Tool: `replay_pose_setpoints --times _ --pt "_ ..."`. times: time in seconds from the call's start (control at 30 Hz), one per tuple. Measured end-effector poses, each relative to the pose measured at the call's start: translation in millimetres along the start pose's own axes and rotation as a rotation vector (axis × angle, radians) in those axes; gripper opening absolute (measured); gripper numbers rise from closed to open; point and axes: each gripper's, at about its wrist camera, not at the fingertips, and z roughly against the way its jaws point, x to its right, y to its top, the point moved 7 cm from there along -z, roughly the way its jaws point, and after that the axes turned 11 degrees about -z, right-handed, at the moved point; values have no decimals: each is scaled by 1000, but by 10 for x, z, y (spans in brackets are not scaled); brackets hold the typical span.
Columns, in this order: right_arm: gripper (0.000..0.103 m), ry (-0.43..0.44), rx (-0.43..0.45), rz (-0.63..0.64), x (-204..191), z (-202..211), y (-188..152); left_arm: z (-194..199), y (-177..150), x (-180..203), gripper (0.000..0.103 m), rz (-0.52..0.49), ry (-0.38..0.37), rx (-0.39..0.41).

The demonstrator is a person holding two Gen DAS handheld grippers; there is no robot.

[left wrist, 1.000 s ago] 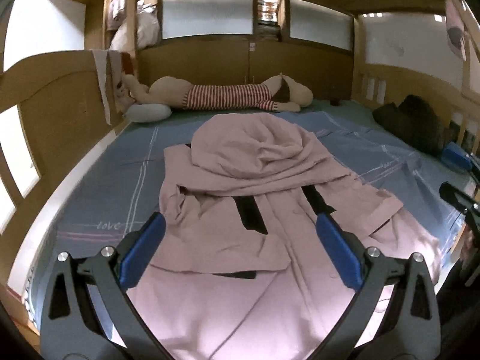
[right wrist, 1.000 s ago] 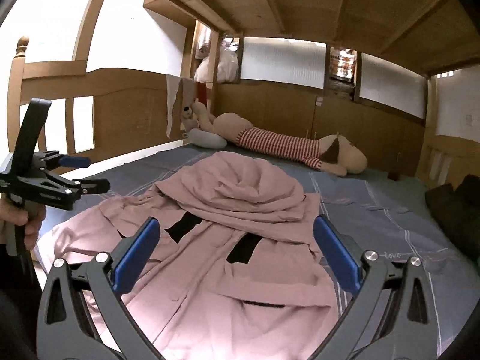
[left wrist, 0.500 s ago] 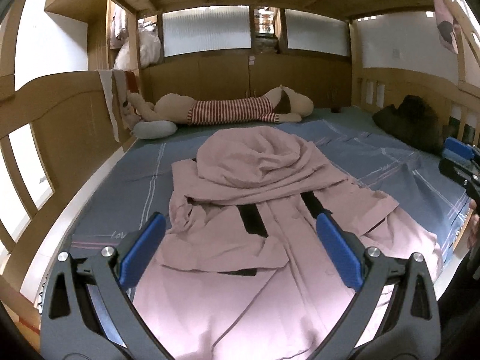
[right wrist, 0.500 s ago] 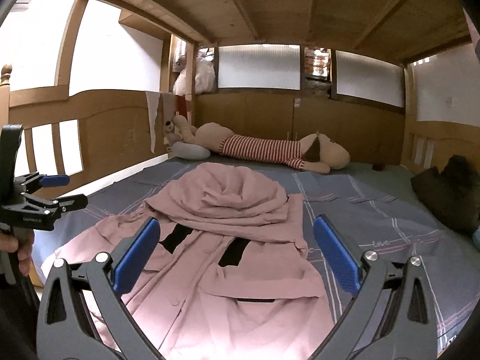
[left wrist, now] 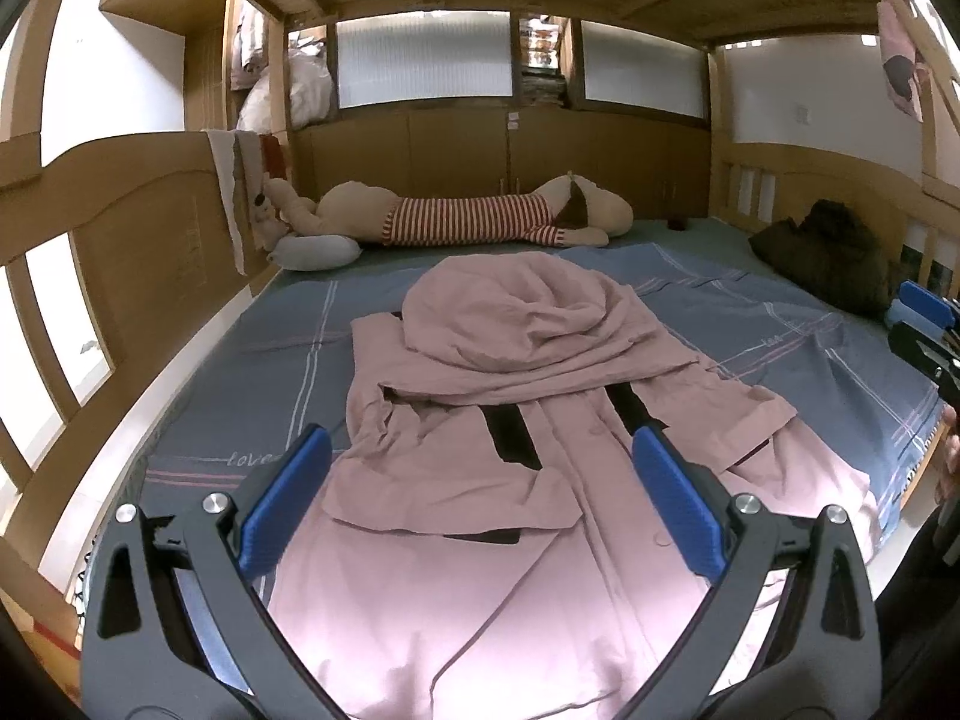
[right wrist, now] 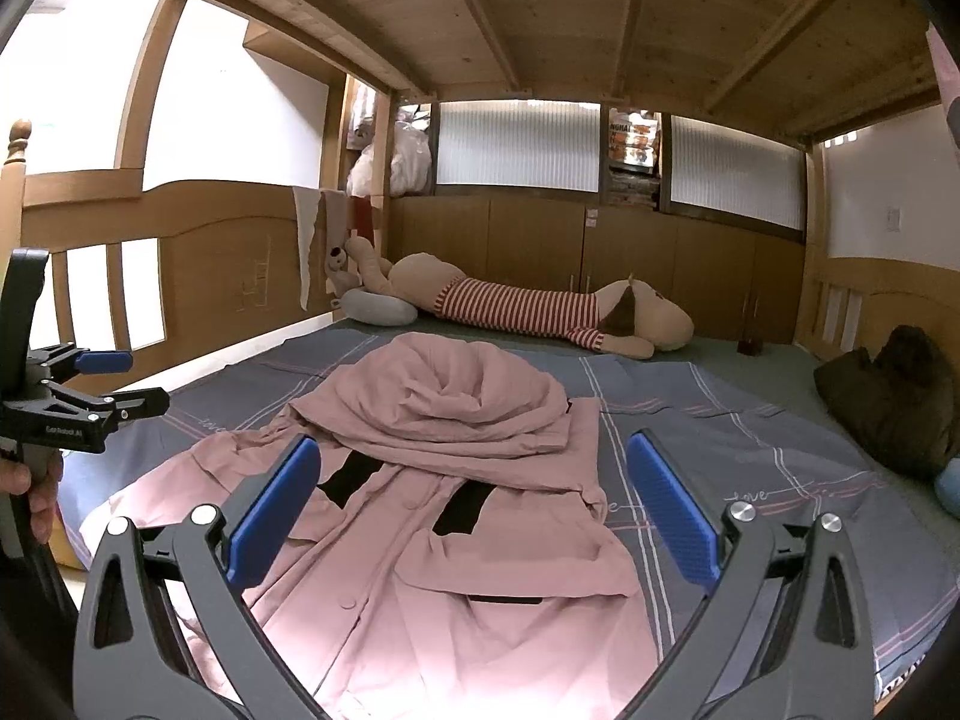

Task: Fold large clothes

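Observation:
A large pink garment point(left wrist: 510, 468) point(right wrist: 456, 516) with black patches lies spread on the blue-grey bed sheet, its far end bunched into a rumpled heap point(left wrist: 522, 312). My left gripper point(left wrist: 480, 504) hovers open above the garment's near part, nothing between its blue pads. My right gripper point(right wrist: 474, 510) is likewise open above the near part of the cloth. The left gripper also shows at the left edge of the right wrist view, held by a hand point(right wrist: 36, 480). The right gripper's blue pad point(left wrist: 921, 306) peeks in at the right edge of the left wrist view.
A long plush toy in a red-striped shirt point(left wrist: 474, 219) point(right wrist: 528, 306) lies along the far headboard beside a grey pillow point(left wrist: 315, 252). A dark bundle point(left wrist: 834, 252) point(right wrist: 900, 396) sits at the right. Wooden rails point(left wrist: 102, 252) bound the bed, and a wooden bunk ceiling point(right wrist: 570, 18) hangs overhead.
Both wrist cameras have tilted up and pulled back a little, so more ceiling shows. The garment has not moved, and both grippers stay open.

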Motion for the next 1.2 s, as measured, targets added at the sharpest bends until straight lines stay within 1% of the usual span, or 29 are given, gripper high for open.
replay_pose_setpoints --times 0.37,0.53,0.73,0.87,0.93,1.03,1.17,1.2 --pt "102 -1 -1 16 19 32 -8 106 60 -7 101 8 -16 41" --pt "102 4 1 29 22 69 0 129 62 -17 101 12 -31 44" --pt "102 6 -1 49 23 99 -1 167 34 15 101 -14 -49 42" --pt "102 6 -4 70 54 136 -13 179 -17 71 101 -49 -56 29" --pt "102 4 -4 86 51 150 -24 181 -34 116 101 -77 -60 22" --pt "102 2 -8 115 73 191 -38 249 -61 203 101 -160 -57 28" --pt "102 3 -22 191 41 271 -103 443 -133 392 101 -336 -36 85" --pt "102 9 -27 217 26 302 -134 500 -181 462 101 -401 -30 102"
